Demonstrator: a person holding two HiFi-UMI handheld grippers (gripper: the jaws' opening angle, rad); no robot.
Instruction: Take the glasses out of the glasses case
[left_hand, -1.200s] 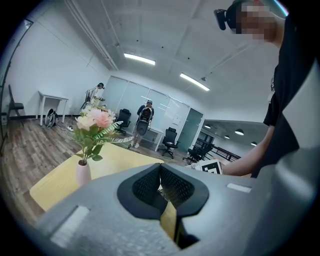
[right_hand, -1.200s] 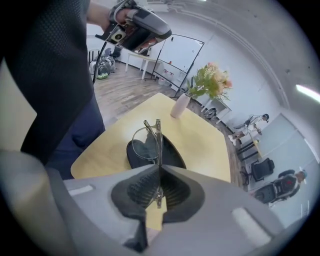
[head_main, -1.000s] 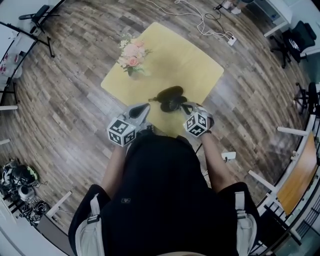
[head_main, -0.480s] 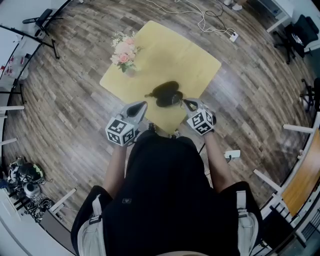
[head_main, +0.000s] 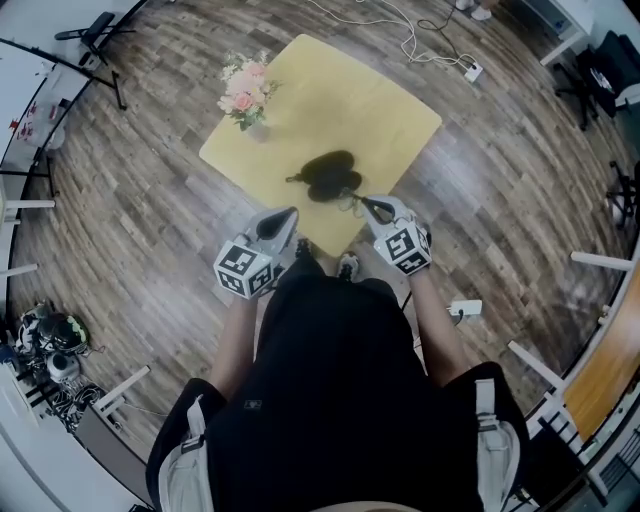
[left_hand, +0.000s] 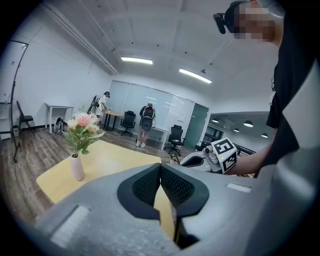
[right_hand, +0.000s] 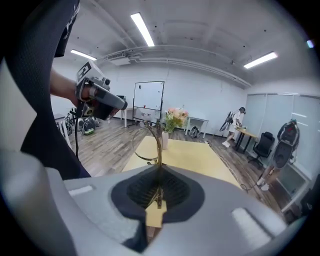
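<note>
The glasses (right_hand: 149, 144) are grasped between the clenched jaws of the right gripper (head_main: 366, 204), just beside the open glasses case (head_main: 328, 176) on the yellow table (head_main: 375, 105). The left gripper (head_main: 291, 214), near the case, is closed on nothing.

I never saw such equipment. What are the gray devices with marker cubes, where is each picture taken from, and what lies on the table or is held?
No robot here: a person holds a hand-held gripper in each hand. One camera looks down from the person's head; one rides on each gripper. On the yellow table are a vase of flowers and an open dark glasses case. The right hand-held gripper pinches thin-framed glasses; the left hand-held gripper is shut, empty.
</note>
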